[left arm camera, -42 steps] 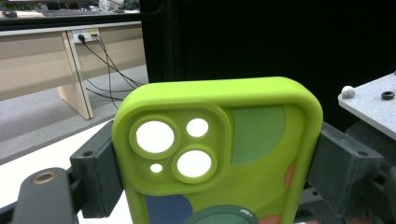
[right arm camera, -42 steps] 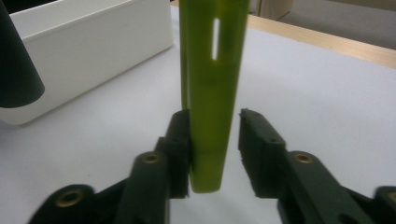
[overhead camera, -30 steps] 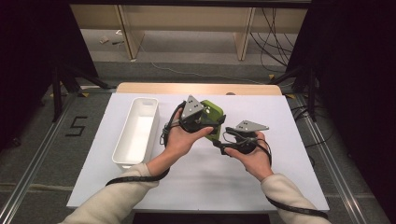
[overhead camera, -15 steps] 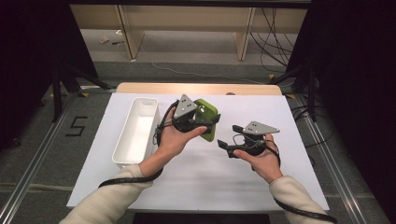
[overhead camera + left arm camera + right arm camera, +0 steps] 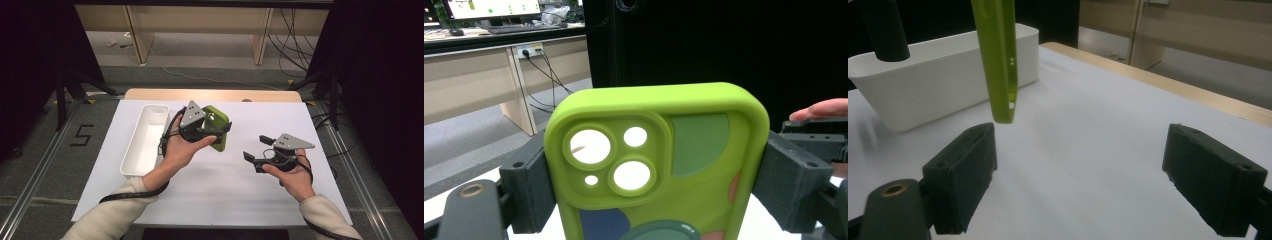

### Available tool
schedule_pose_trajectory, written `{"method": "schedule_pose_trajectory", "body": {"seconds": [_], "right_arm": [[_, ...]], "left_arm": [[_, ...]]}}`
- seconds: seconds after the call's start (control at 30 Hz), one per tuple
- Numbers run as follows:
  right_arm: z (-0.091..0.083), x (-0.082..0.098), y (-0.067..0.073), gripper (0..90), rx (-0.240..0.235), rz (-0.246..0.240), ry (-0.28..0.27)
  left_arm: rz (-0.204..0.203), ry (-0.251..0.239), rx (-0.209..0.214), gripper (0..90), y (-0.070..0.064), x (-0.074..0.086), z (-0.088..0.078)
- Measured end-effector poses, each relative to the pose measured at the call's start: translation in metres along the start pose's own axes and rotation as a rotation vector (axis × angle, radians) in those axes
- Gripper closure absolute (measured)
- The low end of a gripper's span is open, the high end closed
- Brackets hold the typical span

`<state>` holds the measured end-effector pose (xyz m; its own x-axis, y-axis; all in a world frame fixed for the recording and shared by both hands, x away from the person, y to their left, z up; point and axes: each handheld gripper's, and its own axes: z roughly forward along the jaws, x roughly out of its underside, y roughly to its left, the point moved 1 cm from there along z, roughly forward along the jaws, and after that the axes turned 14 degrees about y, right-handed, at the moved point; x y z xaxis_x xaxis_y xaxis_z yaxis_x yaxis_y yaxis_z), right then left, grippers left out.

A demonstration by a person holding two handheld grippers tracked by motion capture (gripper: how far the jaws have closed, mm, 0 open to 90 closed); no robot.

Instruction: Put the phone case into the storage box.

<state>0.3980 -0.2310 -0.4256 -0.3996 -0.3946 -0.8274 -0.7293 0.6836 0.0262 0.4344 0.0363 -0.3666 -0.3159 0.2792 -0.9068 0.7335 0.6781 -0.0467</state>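
High view. Lime-green soft phone case with rounded corners (image 5: 218, 129): held above the white table sheet (image 5: 215, 200), left of centre, clamped across its width by the left gripper (image 5: 220, 132), matt black with a grey three-cornered plate. Long white plastic tub, rounded rectangular, smooth-walled (image 5: 131, 150): stands on the sheet just left of that hand. Right gripper (image 5: 255, 148): held to the right, well apart from the case, jaws spread with nothing between them, having just been opening. Pale wooden table edge (image 5: 215, 95) shows along the far side.

Left gripper view. Same case seen from its back: thick rounded rim, raised camera block with circular cut-outs, flat patches of darker green, blue and salmon. A blocky, matt, slightly grainy black pad presses on each long side.

Right gripper view. Two black wedge-shaped pads (image 5: 964, 177) stand wide apart over the bare white sheet. The case hangs edge-on at the far left, thin, glossy, with small holes in its side; the white tub lies behind it.
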Motion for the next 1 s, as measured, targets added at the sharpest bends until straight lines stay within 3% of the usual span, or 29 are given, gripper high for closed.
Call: {"method": "schedule_pose_trajectory", "body": {"seconds": [0.53, 1.0], "right_arm": [[-0.013, 0.012, -0.004, 15.3, 0.014, 0.013, -0.008], [-0.018, 0.016, -0.006, 15.4, 0.014, 0.014, -0.012]], "left_arm": [[0.014, -0.022, -0.037, 15.7, 0.014, 0.000, -0.018], [0.002, -0.023, -0.069, 15.7, 0.023, 0.005, -0.031]]}}
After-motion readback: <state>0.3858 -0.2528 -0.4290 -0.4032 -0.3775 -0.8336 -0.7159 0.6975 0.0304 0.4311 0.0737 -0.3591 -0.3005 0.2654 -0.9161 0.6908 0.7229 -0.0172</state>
